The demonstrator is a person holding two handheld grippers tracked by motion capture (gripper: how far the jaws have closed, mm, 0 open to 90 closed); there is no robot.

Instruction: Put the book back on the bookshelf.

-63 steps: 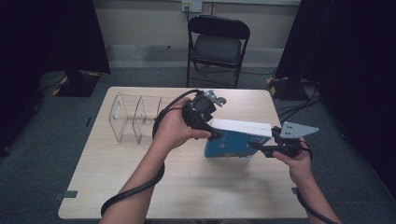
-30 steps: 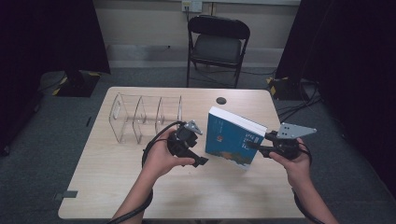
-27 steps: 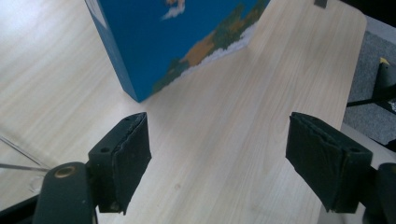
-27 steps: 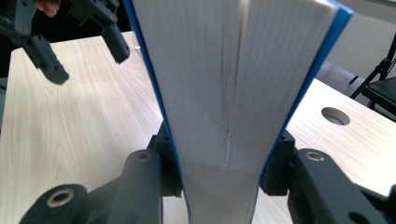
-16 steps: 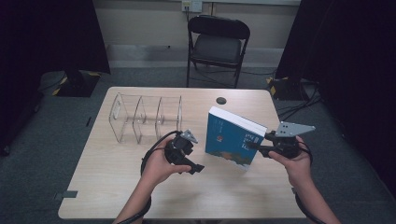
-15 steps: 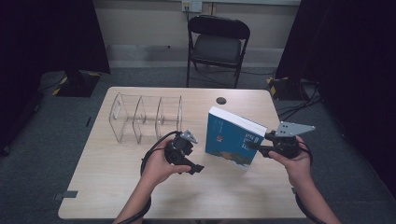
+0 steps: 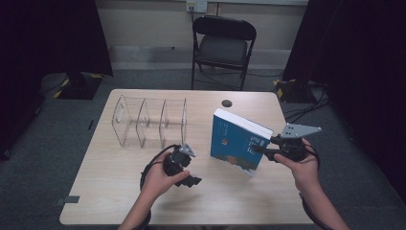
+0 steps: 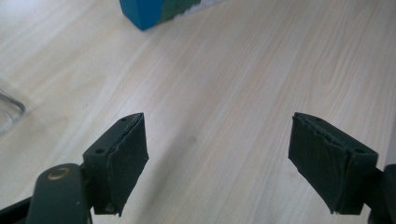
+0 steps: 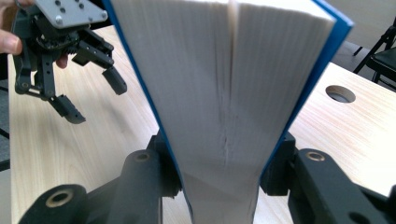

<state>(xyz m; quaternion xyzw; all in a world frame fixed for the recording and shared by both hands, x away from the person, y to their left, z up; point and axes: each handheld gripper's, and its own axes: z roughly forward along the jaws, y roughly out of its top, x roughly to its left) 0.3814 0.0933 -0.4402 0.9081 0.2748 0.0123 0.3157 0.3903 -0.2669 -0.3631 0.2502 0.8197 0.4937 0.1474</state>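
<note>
Since a second ago your left gripper (image 7: 187, 178) has sunk toward the pale wooden table (image 7: 110, 187), away from the thick blue-covered book (image 7: 237, 146); its jaws stand wide with bare wood between them, the book's corner lying beyond their tips. Your right gripper (image 7: 268, 146) clamps the book's page edge between its jaws, propping it upright on a lower corner, probably for shelving. Left of both, the clear acrylic three-slot rack (image 7: 151, 122) holds nothing

- Soft light is falling from above on the table (image 7: 115, 191); the room around it is staying dark.
- Faint shadows are lying under the hands.
- The book pages (image 9: 224, 93) are looking blurred up close.
</note>
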